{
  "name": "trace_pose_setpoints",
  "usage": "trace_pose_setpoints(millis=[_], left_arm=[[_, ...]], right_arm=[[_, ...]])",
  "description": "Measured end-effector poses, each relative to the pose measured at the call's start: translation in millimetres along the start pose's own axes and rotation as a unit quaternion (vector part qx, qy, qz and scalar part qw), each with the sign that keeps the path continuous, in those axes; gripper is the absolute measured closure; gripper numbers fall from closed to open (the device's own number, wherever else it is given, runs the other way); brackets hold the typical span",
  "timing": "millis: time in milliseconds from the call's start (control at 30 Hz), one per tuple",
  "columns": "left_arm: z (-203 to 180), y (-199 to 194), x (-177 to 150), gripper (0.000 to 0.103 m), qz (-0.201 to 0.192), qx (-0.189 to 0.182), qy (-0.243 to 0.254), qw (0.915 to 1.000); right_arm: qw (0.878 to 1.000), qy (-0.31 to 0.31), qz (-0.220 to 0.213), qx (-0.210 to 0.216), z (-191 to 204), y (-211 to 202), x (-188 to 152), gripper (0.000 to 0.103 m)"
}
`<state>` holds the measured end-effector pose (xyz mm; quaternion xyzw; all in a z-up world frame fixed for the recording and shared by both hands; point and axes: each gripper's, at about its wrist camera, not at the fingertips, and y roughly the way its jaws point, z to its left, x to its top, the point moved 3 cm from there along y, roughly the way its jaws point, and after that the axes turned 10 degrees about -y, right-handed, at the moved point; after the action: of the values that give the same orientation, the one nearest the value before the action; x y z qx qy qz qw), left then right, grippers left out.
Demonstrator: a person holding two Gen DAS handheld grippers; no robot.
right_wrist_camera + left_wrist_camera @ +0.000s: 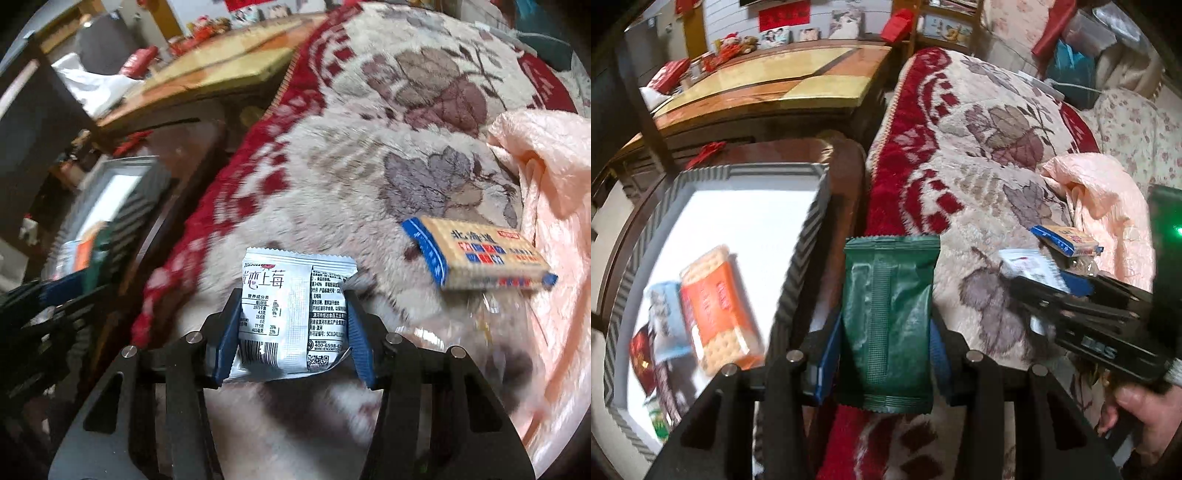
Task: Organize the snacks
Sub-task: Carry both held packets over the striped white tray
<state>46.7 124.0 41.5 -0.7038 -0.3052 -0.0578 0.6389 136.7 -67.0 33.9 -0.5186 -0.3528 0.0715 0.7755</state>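
Two grippers, one packet each. Your left gripper (886, 332) has its jaws partly closed on one green snack packet (888, 317), centre frame, above the blanket's (979, 147) edge. Lower left, the tray (809, 236) holds one orange cracker pack (720, 306) and a few blurred packets. Your right gripper (291, 325) has its jaws pressed on one white packet (295, 314). One blue cracker pack (480, 254) lies on the blanket, right of frame.

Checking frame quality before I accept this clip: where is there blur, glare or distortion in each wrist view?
Left wrist view: the tray floor is blown out white, the orange cracker pack is motion-smeared, the green packet is sharp, and fisheye bends the edges. Right wrist view: the blanket and blue-edged cracker pack are streaked, while the white packet text stays readable.
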Motion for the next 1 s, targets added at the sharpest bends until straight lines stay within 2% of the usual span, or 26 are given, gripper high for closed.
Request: trace_pose_setpoints(millis=[200, 433, 1000], left_arm=[[13, -17, -12, 0.057, -0.014, 0.019, -0.008, 0.9997], [38, -42, -15, 0.057, -0.04, 0.041, -0.022, 0.9981], [121, -76, -18, 0.057, -0.071, 0.076, -0.1, 0.9896]], right_arm=[[0.999, -0.01, -0.025, 0.026, 31, -24, -11, 0.051], [0.997, -0.049, -0.032, 0.048, 79, -33, -3, 0.051], [0.988, -0.131, -0.017, 0.079, 164, -30, 12, 0.051]])
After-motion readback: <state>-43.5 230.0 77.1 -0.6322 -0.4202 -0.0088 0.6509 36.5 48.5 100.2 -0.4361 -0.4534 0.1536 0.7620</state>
